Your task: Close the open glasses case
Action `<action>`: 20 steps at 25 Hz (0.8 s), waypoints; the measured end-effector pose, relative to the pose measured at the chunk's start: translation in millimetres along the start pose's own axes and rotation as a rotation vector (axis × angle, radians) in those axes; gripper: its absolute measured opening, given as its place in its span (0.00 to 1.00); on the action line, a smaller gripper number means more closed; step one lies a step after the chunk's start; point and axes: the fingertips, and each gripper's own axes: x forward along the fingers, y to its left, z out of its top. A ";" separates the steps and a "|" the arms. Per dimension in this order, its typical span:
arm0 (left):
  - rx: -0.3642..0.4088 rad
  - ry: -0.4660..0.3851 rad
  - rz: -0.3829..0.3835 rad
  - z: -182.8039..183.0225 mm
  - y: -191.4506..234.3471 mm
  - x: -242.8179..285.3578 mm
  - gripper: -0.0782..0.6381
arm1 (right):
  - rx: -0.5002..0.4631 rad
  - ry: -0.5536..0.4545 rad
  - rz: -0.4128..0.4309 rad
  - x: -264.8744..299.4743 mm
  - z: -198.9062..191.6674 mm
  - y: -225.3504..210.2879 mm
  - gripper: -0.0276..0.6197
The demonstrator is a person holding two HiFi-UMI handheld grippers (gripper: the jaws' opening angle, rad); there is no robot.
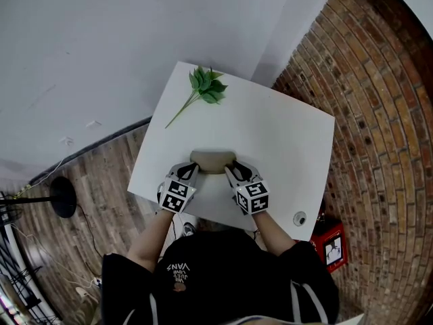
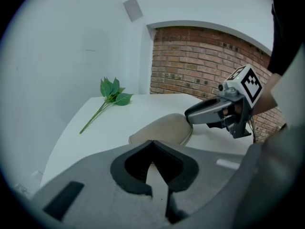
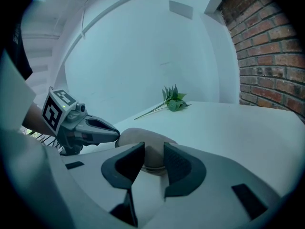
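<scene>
A beige glasses case (image 1: 213, 160) lies near the front edge of the white table (image 1: 284, 134), its lid down as far as I can see. My left gripper (image 1: 191, 175) is shut, and its tip touches the case's left end (image 3: 125, 136). My right gripper (image 1: 232, 173) is at the other end. Its jaws stand partly apart around the case's rounded right end (image 3: 151, 157), which sits between the pads. In the left gripper view the case (image 2: 162, 128) lies just beyond my shut left gripper (image 2: 152, 144), with the right gripper (image 2: 189, 117) on its far end.
A green leafy sprig (image 1: 206, 87) lies at the table's far side. A black round stand base (image 1: 63, 196) is on the wood floor to the left, and a red box (image 1: 329, 246) sits on the brick floor to the right.
</scene>
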 end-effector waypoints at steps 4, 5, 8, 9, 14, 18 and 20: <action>-0.013 -0.022 0.005 -0.2 -0.7 -1.3 0.12 | 0.010 0.001 -0.011 -1.7 -0.5 -0.3 0.23; -0.017 -0.023 0.003 0.0 -0.2 -1.4 0.11 | 0.009 0.000 -0.013 -2.0 -0.6 0.0 0.23; -0.024 -0.019 0.000 0.4 1.8 -3.0 0.11 | 0.013 -0.006 -0.025 -4.1 0.3 0.5 0.23; -0.025 -0.020 0.001 0.9 2.0 -4.4 0.11 | 0.015 -0.010 -0.029 -5.7 0.8 0.3 0.23; -0.042 -0.031 0.003 1.1 -0.6 -13.2 0.11 | 0.021 -0.028 -0.043 -15.7 2.6 1.9 0.23; -0.046 -0.041 -0.001 0.0 -7.2 -23.1 0.11 | 0.021 -0.044 -0.048 -26.5 1.2 9.8 0.21; -0.043 -0.053 -0.006 0.2 -12.0 -29.9 0.11 | 0.013 -0.055 -0.051 -32.7 0.2 15.1 0.18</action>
